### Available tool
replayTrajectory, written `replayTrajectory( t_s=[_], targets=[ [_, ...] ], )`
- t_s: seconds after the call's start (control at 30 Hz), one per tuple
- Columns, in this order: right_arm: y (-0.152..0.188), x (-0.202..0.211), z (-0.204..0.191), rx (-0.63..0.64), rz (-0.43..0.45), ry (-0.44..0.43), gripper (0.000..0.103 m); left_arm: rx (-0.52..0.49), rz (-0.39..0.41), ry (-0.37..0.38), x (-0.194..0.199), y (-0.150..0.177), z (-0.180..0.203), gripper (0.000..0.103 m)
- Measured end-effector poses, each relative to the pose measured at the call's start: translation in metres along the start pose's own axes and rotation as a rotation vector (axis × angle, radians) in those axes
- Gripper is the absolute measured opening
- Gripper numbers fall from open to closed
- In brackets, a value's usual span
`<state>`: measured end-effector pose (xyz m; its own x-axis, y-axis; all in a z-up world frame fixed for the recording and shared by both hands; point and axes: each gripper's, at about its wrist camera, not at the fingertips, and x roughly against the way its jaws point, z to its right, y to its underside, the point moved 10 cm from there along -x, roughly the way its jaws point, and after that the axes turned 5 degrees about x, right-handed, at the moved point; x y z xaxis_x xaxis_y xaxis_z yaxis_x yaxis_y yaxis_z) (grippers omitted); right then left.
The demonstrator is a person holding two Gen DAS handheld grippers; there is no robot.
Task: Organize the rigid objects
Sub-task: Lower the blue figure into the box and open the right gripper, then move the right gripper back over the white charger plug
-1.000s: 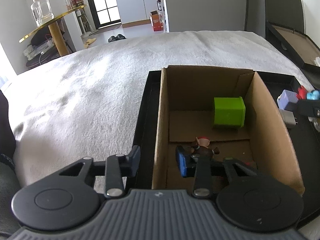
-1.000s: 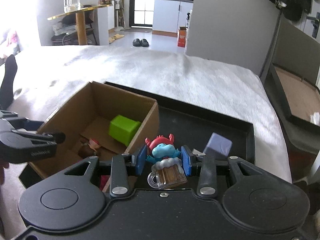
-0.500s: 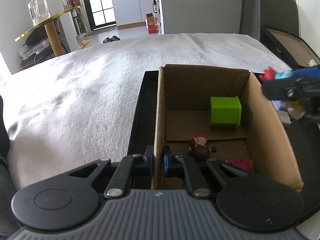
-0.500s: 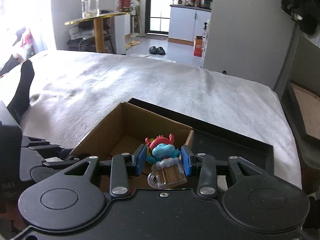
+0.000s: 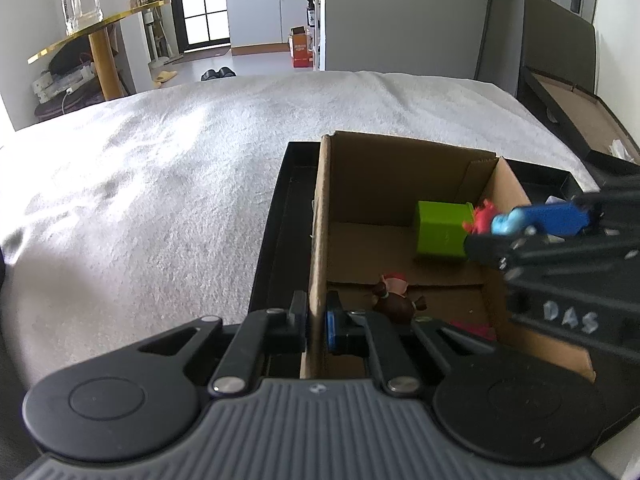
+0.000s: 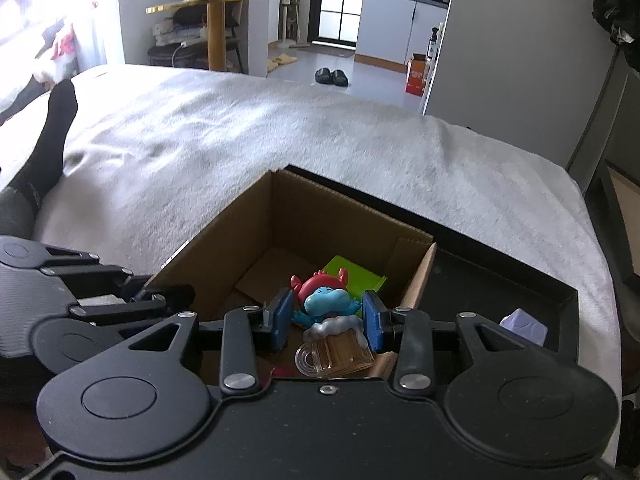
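An open cardboard box [image 5: 320,216] stands in a black tray [image 5: 276,224] on the bed. Inside lie a green cube [image 5: 440,232], a small brown figurine [image 5: 394,300] and something pink [image 5: 472,328]. My left gripper [image 5: 316,324] is shut on the box's left wall. My right gripper [image 6: 326,320] is shut on a blue toy figure with a red hat and beer mug [image 6: 330,320] and holds it over the box [image 6: 256,232], above the green cube [image 6: 356,276]. The right gripper also shows in the left wrist view [image 5: 532,232].
The white blanket [image 5: 152,184] covers the bed around the tray. A lilac block [image 6: 524,326] lies in the tray [image 6: 500,276] right of the box. A leg in a black sock [image 6: 44,136] lies at the left. Another open box [image 5: 580,120] sits at the far right.
My left gripper closed on the box's left wall. My right gripper carried the blue figure leftward from over the tray to over the box.
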<state>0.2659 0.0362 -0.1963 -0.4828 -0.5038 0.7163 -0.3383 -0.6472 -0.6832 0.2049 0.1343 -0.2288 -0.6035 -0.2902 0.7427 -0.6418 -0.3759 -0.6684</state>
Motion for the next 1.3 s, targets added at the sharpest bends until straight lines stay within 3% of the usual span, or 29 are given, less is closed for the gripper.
replayTrajectory(
  t_s=[0.27, 0.93, 1.1, 1.3],
  targets=[
    [0.015, -0.019, -0.005, 0.027, -0.065, 0.025, 0.038, 0.010, -0.003, 0.014, 0.000, 0.000, -0.001, 0.009],
    [0.022, 0.017, 0.024, -0.070, -0.011, 0.044, 0.049, -0.005, -0.016, -0.063, 0.007, 0.000, -0.007, 0.009],
    [0.038, 0.024, 0.040, -0.120, -0.025, 0.065, 0.049, -0.035, -0.032, -0.069, 0.009, -0.002, -0.001, 0.018],
    [0.060, 0.033, 0.062, -0.201, -0.036, 0.079, 0.053, -0.057, -0.022, -0.081, 0.012, -0.003, 0.005, 0.044]
  ],
)
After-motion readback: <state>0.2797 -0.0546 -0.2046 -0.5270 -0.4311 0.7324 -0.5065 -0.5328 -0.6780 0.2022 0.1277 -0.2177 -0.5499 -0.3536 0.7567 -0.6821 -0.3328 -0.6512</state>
